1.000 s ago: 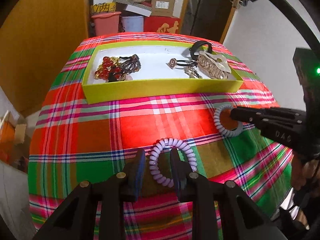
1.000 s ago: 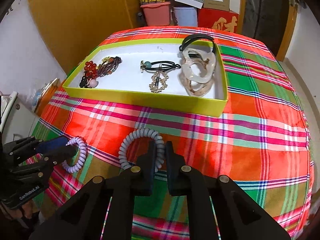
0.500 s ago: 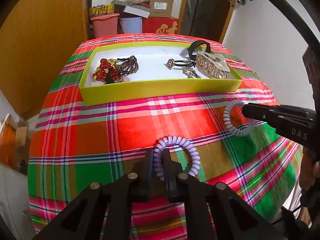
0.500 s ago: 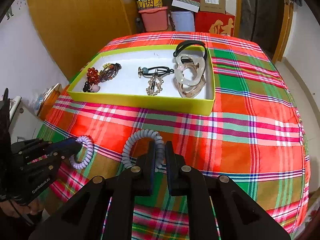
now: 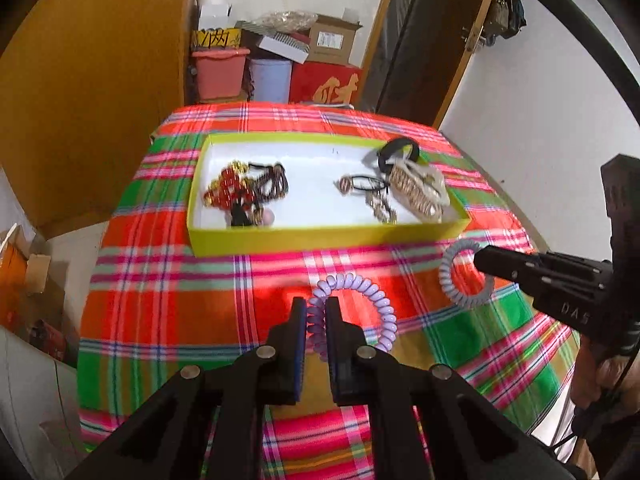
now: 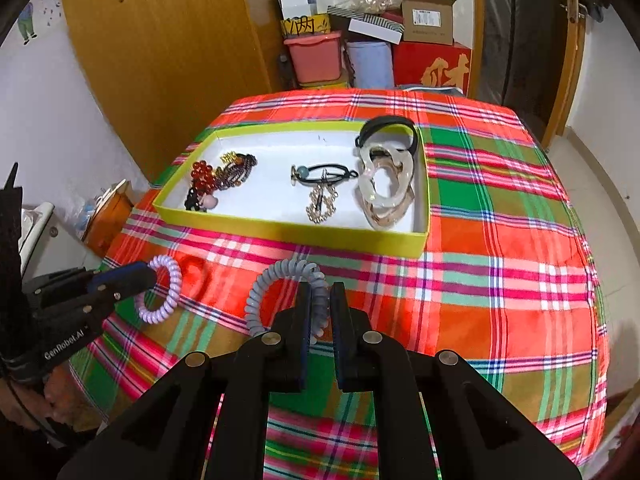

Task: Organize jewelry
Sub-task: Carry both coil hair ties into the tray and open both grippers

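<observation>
Left gripper jaws narrow, pinched on the left arc of the lilac coil hair tie. The rest of the loop sticks out right of the jaws and past the tips. Ring looks raised off the plaid cloth, roughly upright, its open face turned toward the camera; whether its lowest edge touches the cloth I can't tell.

Right gripper jaws also narrow, clamped on the right arc of the grey coil hair tie. Loop hangs out left of the jaws, tilted, stretched a bit oval with the long axis running near-to-far. In the left wrist view the same grey tie sits at the right gripper's tips, just near of the tray's right corner.

Both ties are over the near part of the counter, lilac on the left, grey on the right, well apart from each other.

Yellow-green tray sits farther in, centre of the counter, long axis left-right. Inside:
- left: red and dark bead bracelets
- middle: black elastic and a gold clip
- right: pale claw clips with a black band at the far right corner
</observation>
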The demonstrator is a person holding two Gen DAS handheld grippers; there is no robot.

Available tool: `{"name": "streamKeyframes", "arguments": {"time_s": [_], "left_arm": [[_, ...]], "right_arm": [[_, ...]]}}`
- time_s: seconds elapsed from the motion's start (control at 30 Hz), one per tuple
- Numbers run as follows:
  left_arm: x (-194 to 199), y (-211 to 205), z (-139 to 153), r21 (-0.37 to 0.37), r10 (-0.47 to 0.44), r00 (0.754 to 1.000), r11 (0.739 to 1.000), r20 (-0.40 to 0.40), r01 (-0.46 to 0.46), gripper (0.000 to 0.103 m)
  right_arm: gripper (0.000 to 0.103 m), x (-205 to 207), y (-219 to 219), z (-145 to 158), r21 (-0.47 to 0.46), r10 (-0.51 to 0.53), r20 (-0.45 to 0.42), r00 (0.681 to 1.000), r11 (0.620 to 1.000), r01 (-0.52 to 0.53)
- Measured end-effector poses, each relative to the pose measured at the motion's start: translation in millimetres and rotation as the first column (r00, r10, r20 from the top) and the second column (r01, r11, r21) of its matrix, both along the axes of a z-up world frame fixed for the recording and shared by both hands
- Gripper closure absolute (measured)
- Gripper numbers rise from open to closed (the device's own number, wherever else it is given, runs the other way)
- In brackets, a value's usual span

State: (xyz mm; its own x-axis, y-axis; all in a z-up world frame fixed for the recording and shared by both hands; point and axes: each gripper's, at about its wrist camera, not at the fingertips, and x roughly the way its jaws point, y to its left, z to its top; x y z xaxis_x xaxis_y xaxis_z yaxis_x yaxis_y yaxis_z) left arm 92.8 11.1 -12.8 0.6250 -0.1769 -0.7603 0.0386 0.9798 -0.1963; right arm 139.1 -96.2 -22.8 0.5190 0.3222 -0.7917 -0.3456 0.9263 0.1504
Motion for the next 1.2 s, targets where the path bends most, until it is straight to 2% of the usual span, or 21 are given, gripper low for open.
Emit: {"name": "streamKeyframes", "arguments": {"time_s": [0.33, 0.67, 1.2], "left_arm": [[32.2, 12.5, 13.7, -0.012, 0.02, 0.999, 1.0, 0.03, -0.02, 0.094], [80.6, 27.0, 18.6, 0.001, 0.044, 0.998, 0.999, 0.051, -0.044, 0.094], [143.6, 49.1, -4.9, 0.01, 0.081, 0.996, 0.997, 0.03, -0.082, 0.094]], "right_arm": [[0.094, 25.6, 13.6, 16.7, 0.01, 0.01, 0.047, 0.999, 1.0, -0.01], [0.094, 69.2, 26.6, 14.9, 0.023, -0.004, 0.058, 0.998, 1.0, 0.003], [0.094, 132.0, 58.4, -1.7, -0.014, 0.0, 0.04, 0.999, 1.0, 0.0]]}}
